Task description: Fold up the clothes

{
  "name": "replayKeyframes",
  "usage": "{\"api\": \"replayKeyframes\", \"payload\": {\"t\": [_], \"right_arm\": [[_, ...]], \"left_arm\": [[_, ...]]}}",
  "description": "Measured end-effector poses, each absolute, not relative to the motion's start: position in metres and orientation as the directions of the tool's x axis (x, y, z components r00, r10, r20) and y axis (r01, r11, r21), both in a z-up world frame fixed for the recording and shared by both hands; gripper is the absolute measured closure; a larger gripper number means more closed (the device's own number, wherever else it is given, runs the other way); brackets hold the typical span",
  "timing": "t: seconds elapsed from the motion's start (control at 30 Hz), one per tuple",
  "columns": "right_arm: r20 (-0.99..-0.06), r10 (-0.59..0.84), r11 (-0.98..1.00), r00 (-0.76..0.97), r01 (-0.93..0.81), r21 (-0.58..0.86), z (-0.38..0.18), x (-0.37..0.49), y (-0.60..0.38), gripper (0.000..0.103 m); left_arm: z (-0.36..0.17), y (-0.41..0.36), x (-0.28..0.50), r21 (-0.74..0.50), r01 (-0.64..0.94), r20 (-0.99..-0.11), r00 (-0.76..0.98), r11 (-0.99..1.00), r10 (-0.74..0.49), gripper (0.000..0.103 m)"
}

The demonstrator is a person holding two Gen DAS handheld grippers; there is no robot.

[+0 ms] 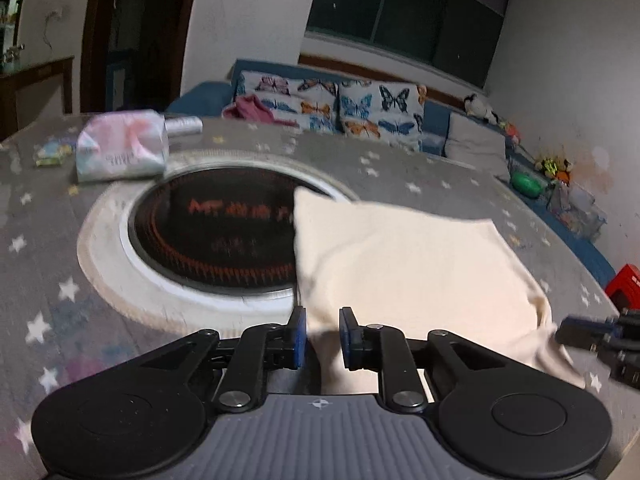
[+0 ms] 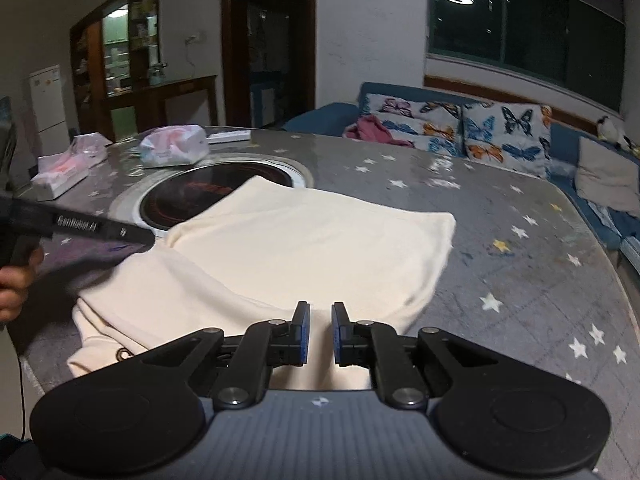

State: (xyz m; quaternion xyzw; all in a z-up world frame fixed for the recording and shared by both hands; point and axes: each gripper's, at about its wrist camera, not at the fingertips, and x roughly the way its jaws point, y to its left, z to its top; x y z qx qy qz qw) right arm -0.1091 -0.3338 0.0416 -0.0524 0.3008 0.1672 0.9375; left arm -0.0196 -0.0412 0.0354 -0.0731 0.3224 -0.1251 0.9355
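Note:
A cream garment (image 2: 288, 252) lies partly folded on the grey star-patterned table (image 2: 500, 208), its far corner over the round black cooktop (image 2: 192, 196). In the left wrist view the cream garment (image 1: 408, 264) has its near edge running between the fingers of my left gripper (image 1: 322, 334), whose jaws stand a little apart around the cloth. My right gripper (image 2: 320, 332) hovers over the garment's near edge, jaws slightly apart, cloth showing between them. The right gripper's fingertips also show at the garment's right corner in the left wrist view (image 1: 580, 334).
A tissue pack (image 1: 120, 148) and a silver can (image 1: 184, 125) sit beyond the cooktop (image 1: 216, 236). A tissue box (image 2: 64, 168) stands at the table's left. A blue sofa with butterfly cushions (image 2: 460, 128) runs behind the table.

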Motion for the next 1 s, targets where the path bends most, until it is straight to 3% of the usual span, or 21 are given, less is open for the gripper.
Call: {"api": "replayKeyframes", "payload": {"t": [0.17, 0.33, 0.6, 1.0], "right_arm": [[-0.599, 0.302, 0.932, 0.742, -0.362, 0.021, 0.036, -0.101, -0.327, 0.093], [-0.625, 0.306, 0.930, 0.719, -0.366, 0.033, 0.026, -0.098, -0.325, 0.093], [-0.612, 0.314, 0.928, 0.725, -0.370, 0.038, 0.031, -0.099, -0.328, 0.093], [-0.616, 0.293, 0.939, 0.731, -0.341, 0.042, 0.032, -0.097, -0.337, 0.093]], "left_arm": [[0.032, -0.046, 0.004, -0.269, 0.222, -0.587, 0.733, 0.937, -0.343, 0.085], [0.018, -0.042, 0.023, -0.284, 0.199, -0.623, 0.705, 0.938, -0.338, 0.091], [0.020, -0.039, 0.029, -0.288, 0.206, -0.611, 0.713, 0.935, -0.345, 0.091], [0.024, -0.045, 0.019, -0.192, 0.257, -0.611, 0.724, 0.947, -0.320, 0.090]]}}
